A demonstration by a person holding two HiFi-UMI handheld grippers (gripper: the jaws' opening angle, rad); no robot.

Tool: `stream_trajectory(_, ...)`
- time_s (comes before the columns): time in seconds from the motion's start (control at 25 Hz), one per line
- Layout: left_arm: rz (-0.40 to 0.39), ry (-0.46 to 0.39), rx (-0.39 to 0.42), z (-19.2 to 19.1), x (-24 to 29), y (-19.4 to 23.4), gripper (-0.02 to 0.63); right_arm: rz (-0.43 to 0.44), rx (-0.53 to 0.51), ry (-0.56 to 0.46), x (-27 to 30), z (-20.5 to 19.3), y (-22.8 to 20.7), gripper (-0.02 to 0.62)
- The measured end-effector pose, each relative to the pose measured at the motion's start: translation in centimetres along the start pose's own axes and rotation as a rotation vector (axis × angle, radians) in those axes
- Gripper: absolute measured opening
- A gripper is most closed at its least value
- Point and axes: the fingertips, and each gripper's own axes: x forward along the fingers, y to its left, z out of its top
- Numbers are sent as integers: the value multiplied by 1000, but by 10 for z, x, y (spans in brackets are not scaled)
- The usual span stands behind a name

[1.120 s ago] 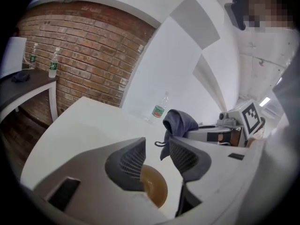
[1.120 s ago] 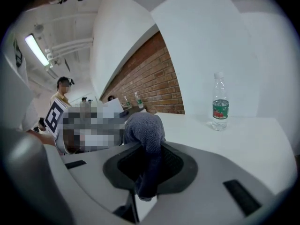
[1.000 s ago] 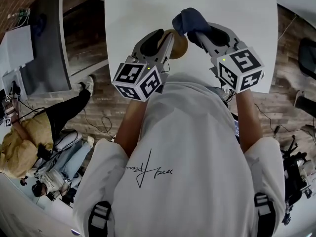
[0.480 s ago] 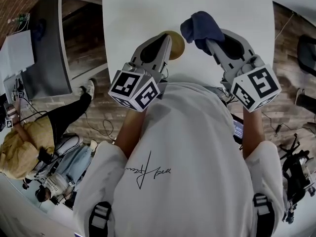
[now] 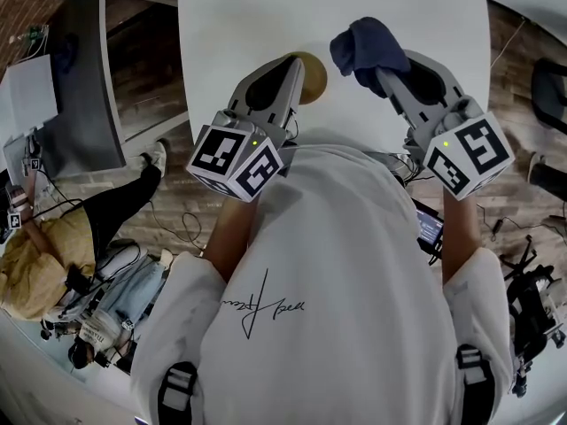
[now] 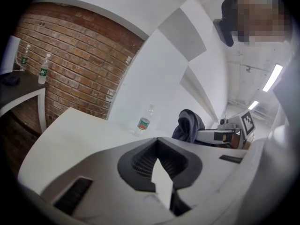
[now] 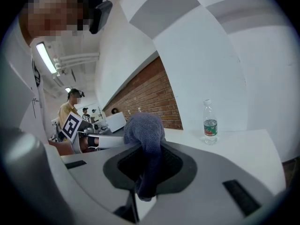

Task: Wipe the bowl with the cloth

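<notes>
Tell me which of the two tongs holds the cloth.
The right tongs: the dark blue cloth hangs pinched between them; the left tongs carry no cloth.

White table [image 5: 248, 25], plastic water bottle [image 6: 144, 122] standing on it

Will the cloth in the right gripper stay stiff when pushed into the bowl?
Probably floppy: the cloth bunches past the jaws and a tail droops between them. Likely light, since that pinch alone carries it. It may fold rather than push firmly.
</notes>
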Motion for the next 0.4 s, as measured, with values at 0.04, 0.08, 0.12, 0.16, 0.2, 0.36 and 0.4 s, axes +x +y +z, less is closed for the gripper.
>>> stream_trajectory(0.04, 2, 0, 0, 0, 0, 1, -14, 3, -1, 1, 1, 0, 0, 54)
stream_trajectory(0.08, 3, 0, 0, 1, 0, 1, -15, 7, -3, 3, 2, 0, 1, 54)
stream_trajectory(0.12, 4, -1, 0, 1, -1, 2, -14, 10, -5, 4, 3, 0, 2, 54)
stream_trajectory(0.16, 5, -2, 1, 2, -2, 3, -15, 13, -5, 6, 3, 0, 2, 54)
stream_trajectory(0.2, 5, -2, 3, 2, -2, 3, -14, 16, -3, 7, 3, 0, 2, 54)
stream_trajectory(0.36, 7, -3, 7, 4, -2, 2, -15, 24, 7, 9, -1, 1, 1, 54)
stream_trajectory(0.4, 8, -3, 8, 5, -1, 1, -14, 25, 9, 10, -2, 1, 1, 54)
